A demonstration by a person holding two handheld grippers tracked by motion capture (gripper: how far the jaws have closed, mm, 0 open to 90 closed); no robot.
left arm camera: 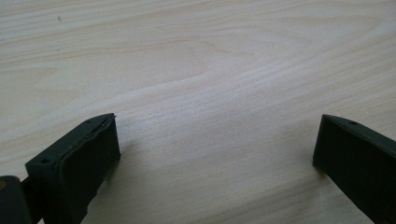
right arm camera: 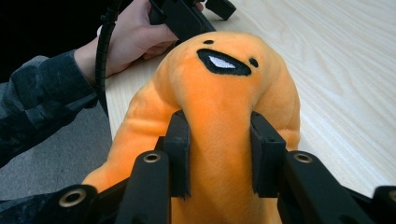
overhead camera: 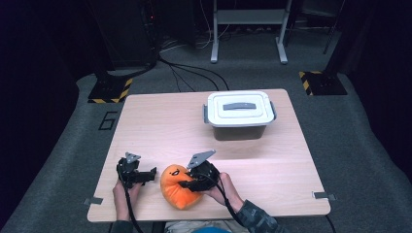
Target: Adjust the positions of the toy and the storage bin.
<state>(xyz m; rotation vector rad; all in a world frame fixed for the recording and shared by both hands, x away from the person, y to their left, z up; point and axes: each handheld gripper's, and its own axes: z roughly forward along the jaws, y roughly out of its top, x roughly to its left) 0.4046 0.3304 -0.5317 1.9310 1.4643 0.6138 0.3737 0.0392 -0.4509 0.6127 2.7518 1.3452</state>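
Right now I am squeezing the orange plush toy (right arm camera: 219, 116) with my right gripper (right arm camera: 220, 154): in the right gripper view the two black jaws are pressing into its soft body from either side, pinching a ridge of fabric between them, with its stitched black smile and small eyes facing up just beyond. The toy is lying at the near edge of the desk (overhead camera: 160, 121), between my two hands in the high view, touching the right gripper (overhead camera: 187, 183) and sitting just beside the left gripper (overhead camera: 145, 175). My left gripper (left arm camera: 217, 144) is resting low over bare wood with its jaws standing wide apart, nothing between them. My left hand (right arm camera: 133, 32) is showing past the toy in the right gripper view, wrapped around its gripper's body. A grey storage box with a white lid (overhead camera: 239, 115) is sitting closed toward the far right of the desk, well apart from the toy.
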